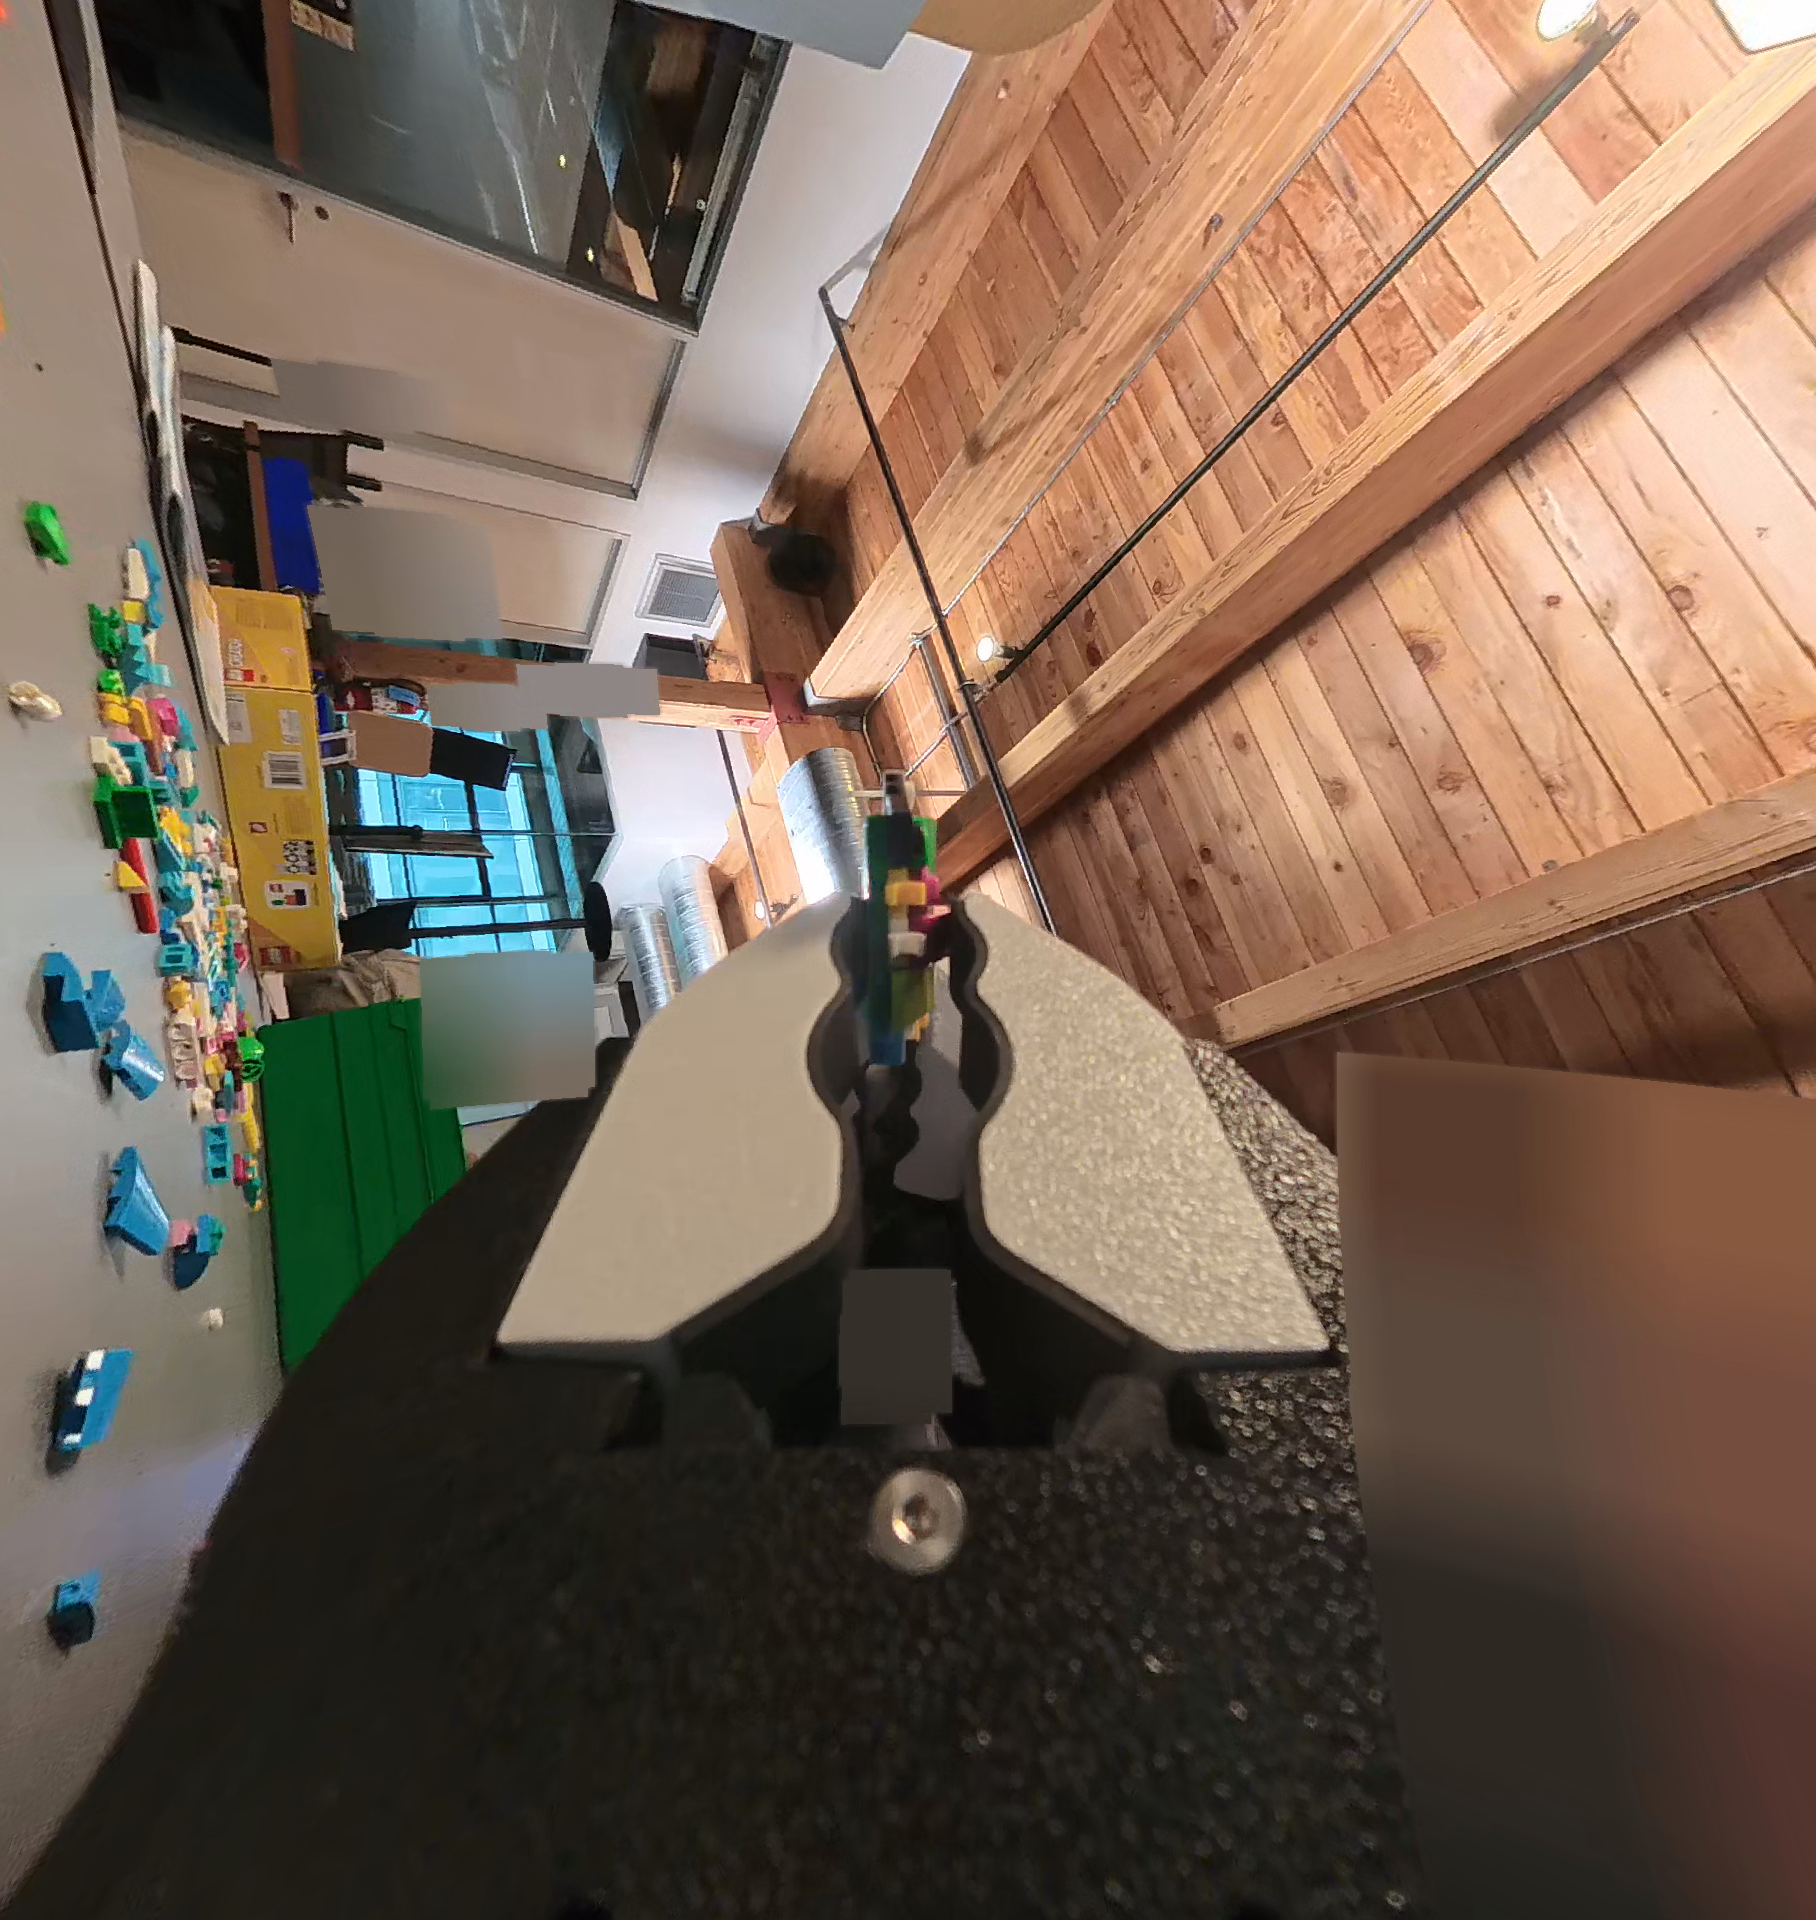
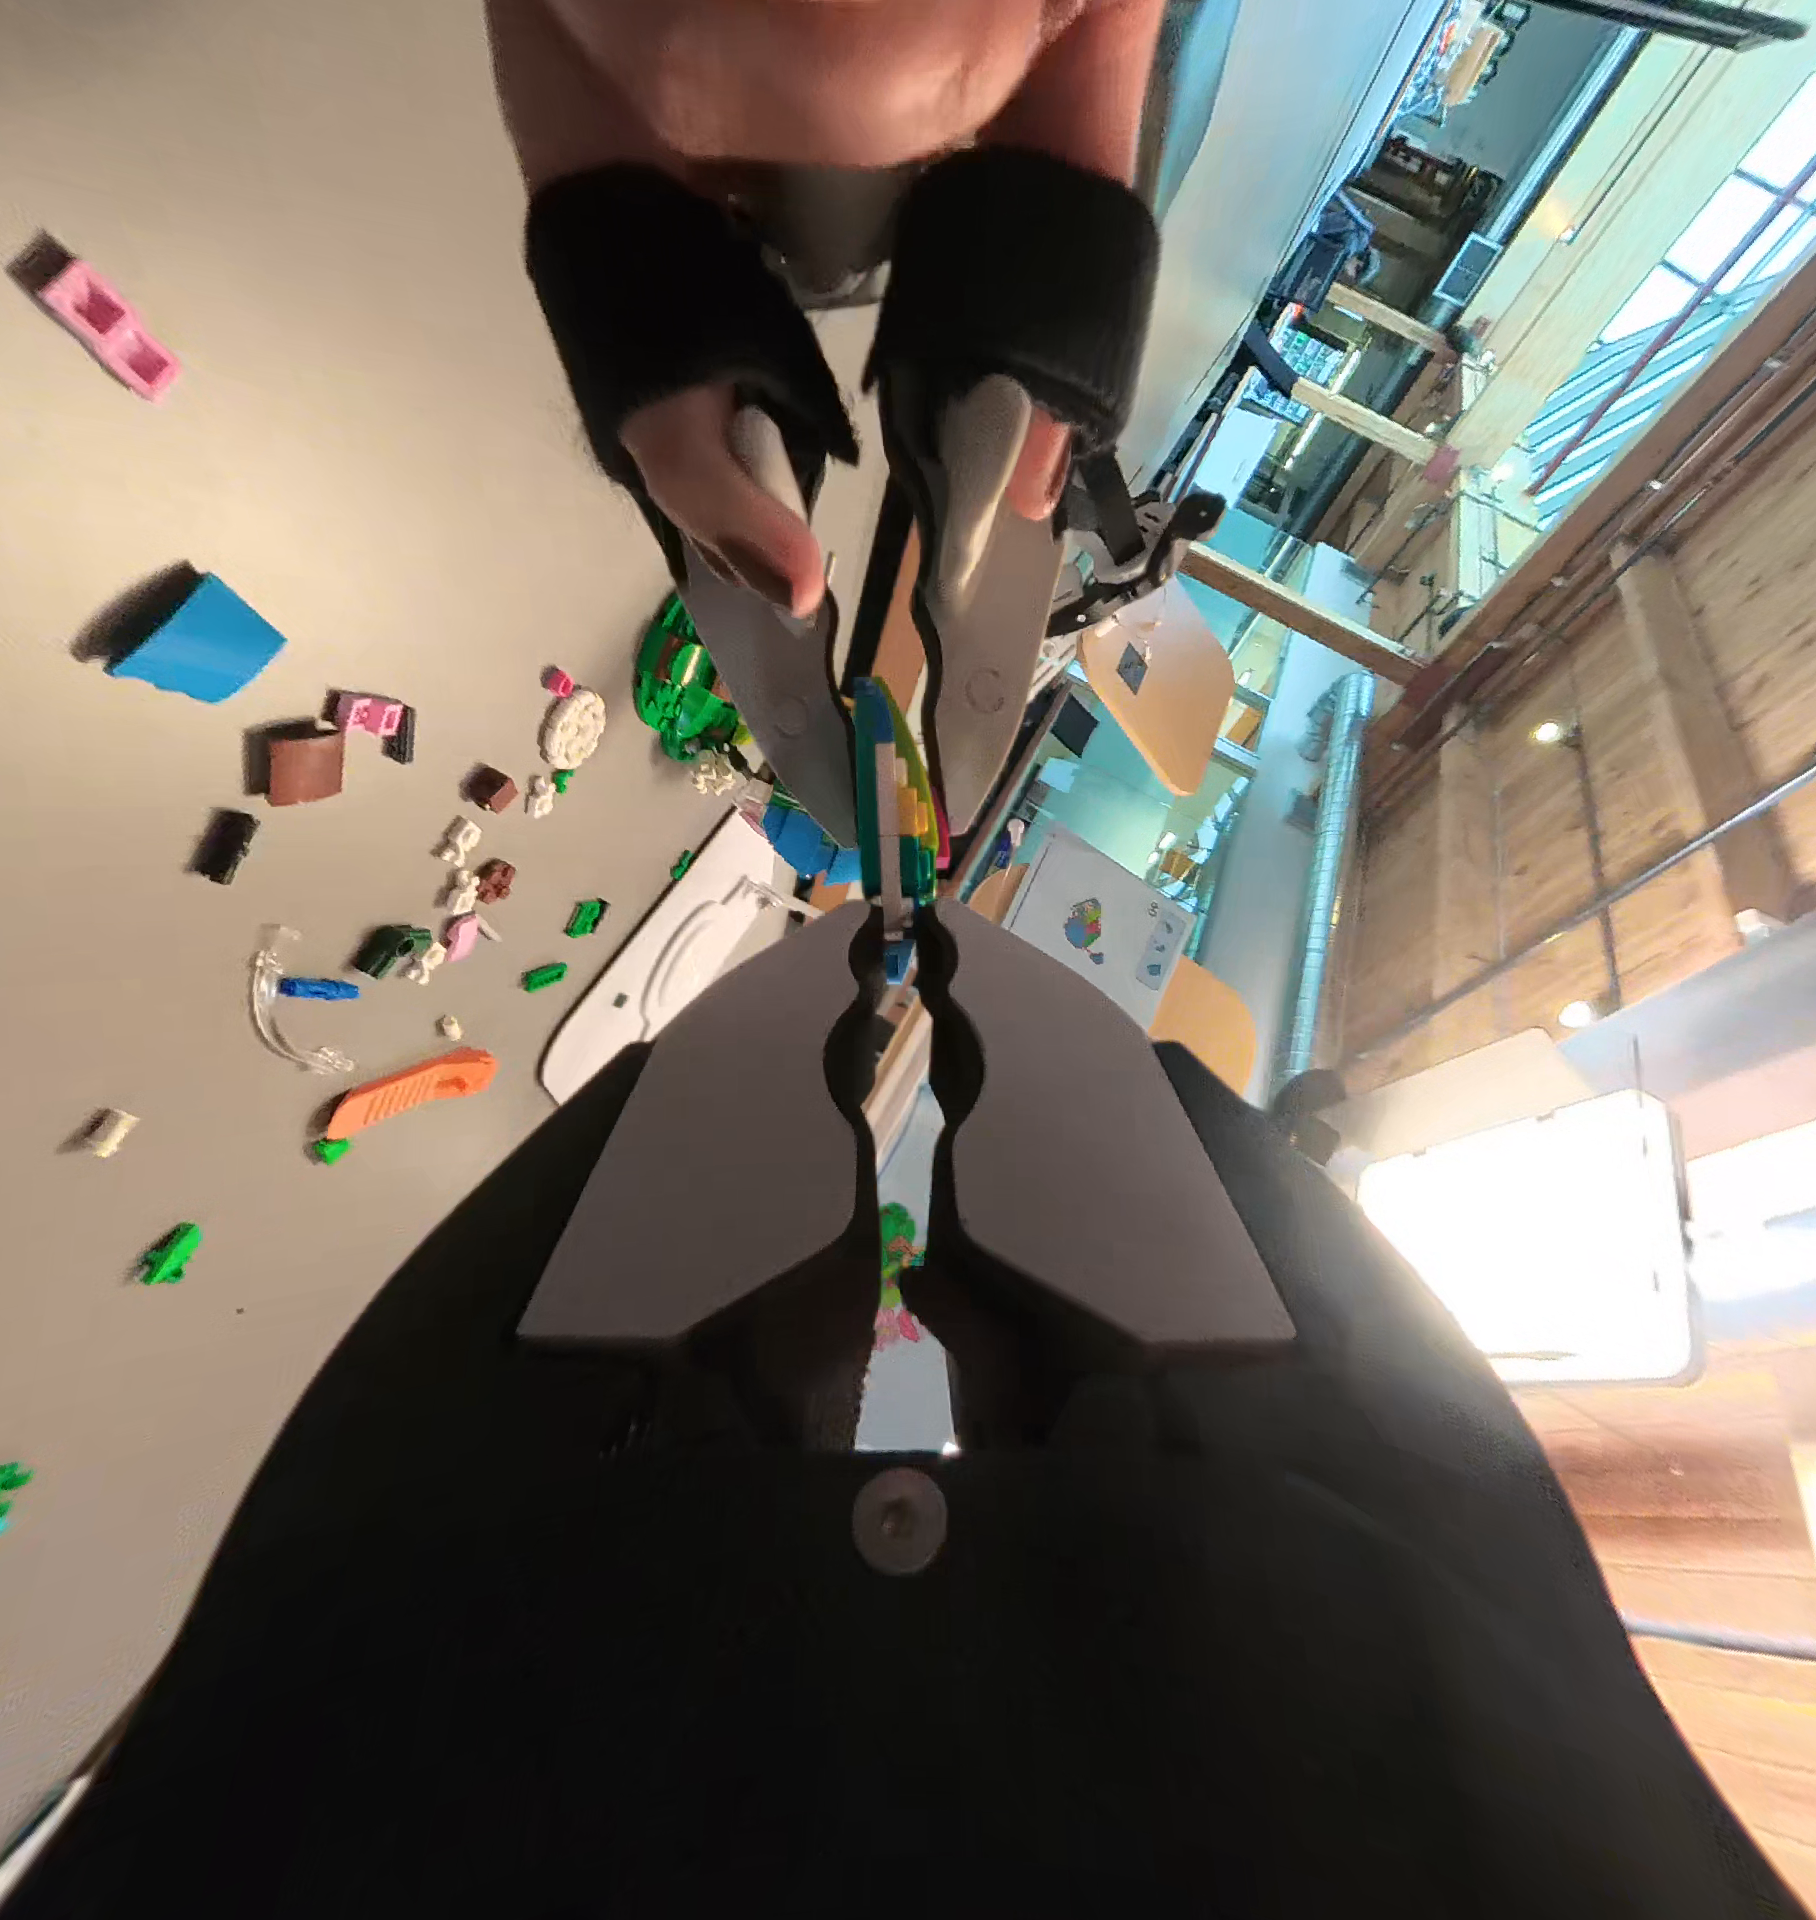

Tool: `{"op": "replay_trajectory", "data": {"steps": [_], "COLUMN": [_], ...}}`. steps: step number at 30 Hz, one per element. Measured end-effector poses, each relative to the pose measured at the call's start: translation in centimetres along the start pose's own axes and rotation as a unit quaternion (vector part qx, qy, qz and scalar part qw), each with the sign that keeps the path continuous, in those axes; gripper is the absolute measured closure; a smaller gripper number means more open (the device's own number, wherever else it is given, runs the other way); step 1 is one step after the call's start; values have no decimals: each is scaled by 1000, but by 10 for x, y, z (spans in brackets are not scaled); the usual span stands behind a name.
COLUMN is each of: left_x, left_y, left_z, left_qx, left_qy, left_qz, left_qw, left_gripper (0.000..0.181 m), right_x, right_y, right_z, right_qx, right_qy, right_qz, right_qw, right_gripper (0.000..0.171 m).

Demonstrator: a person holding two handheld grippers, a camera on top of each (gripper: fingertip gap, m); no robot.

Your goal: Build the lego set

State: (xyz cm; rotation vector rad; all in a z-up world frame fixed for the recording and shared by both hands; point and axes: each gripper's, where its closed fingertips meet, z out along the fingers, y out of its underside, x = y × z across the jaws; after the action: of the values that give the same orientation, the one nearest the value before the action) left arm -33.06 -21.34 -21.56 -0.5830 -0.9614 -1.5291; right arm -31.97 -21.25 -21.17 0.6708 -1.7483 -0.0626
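Right gripper (image 2: 896, 914): grey fingers nearly together, tips clamped on the lower end of a small multicoloured lego assembly (image 2: 896, 800), which is held in the air above the table.
Left gripper (image 1: 896, 935): grey fingers closed on the same lego assembly (image 1: 899, 935), seen here edge-on with green, yellow, pink and blue bricks. In the right wrist view it (image 2: 888, 727) enters from above, gripping the assembly's upper end opposite the right gripper; a hand (image 2: 779, 104) in a black fingerless glove holds it.
Grey table (image 2: 260, 468): scattered loose parts, including a blue sloped brick (image 2: 192, 639), pink brick (image 2: 104, 317), brown brick (image 2: 301, 764), orange brick separator (image 2: 410, 1091), and a green round build (image 2: 680, 686) behind the left gripper.
Far table edge, left wrist view: yellow lego boxes (image 1: 275, 769), green bin (image 1: 353, 1153).
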Motion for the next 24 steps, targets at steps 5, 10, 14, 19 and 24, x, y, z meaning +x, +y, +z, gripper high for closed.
{"op": "replay_trajectory", "data": {"steps": [5,10,14,19,24], "left_x": [-6,-7,-5,-6,1], "left_y": [-1,-3,-6,-14,-34], "left_z": [-1,-2,-3,-9,-22], "left_qx": [7,12,18,17,-10], "left_qy": [-10,-8,-5,-24,-86], "left_qz": [-4,-14,-14,13,128], "left_qw": [1000,1000,1000,999,988], "left_gripper": [167,167,167,167,167], "right_x": [-5,-8,-5,-9,-21], "right_y": [0,0,6,9,17], "right_z": [1,3,3,-1,-7], "right_qx": [6,35,41,36,29], "right_qy": [-14,-59,-63,-67,-86], "right_qz": [7,168,231,253,397], "right_qw": [1000,983,970,964,913], "right_gripper": [168,164,155,151,150]}}
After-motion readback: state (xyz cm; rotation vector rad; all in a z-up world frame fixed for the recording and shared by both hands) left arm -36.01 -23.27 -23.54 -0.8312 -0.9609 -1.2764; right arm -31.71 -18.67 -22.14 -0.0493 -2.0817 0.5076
